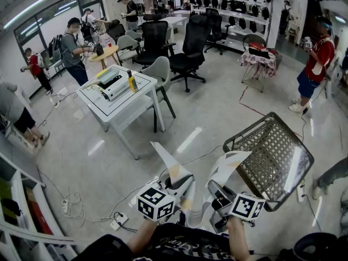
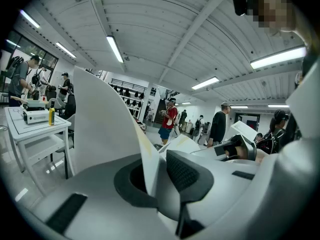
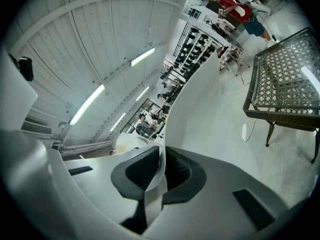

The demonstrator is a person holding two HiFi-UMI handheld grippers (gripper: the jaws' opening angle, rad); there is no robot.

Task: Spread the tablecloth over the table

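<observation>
Head view: both claws are low in the frame, close to the person's body and side by side, with their marker cubes facing up.

Left claw (image 1: pixel 181 186) (image 2: pixel 157 176): the jaws are closed on an edge of the white tablecloth (image 1: pixel 166 159) (image 2: pixel 105 124). In the left gripper view the cloth passes between the two ribbed pads and rises from them as a broad, stiff fold.

Right claw (image 1: pixel 218 193) (image 3: pixel 160 176): the jaws are also clamped on the white tablecloth (image 3: pixel 200 109). A thin edge is pinched between the pads, and the sheet curves up and away from them.

Cloth position: it is held in the air between and above the two claws, still bunched and folded. In the head view two flaps stick up in front of the person. No part of it lies on a surface.

Dark brown woven-wicker tabletop (image 1: pixel 234 140) (image 3: pixel 280 120): it stands on the pale floor just ahead and to the right of the right claw. It is uncovered, with a streak of light glare on top. The cloth is near its closest corner. I cannot tell whether they touch.

Surroundings: a white square tabletop (image 1: pixel 109 110) (image 2: pixel 30 129) stands well apart to the left. It carries a white boxy device (image 1: pixel 114 86) and a yellow bottle (image 1: pixel 132 84). Black office chairs (image 1: pixel 187 48) stand beyond it. A person in a red shirt (image 1: pixel 318 64) stands at far right.
</observation>
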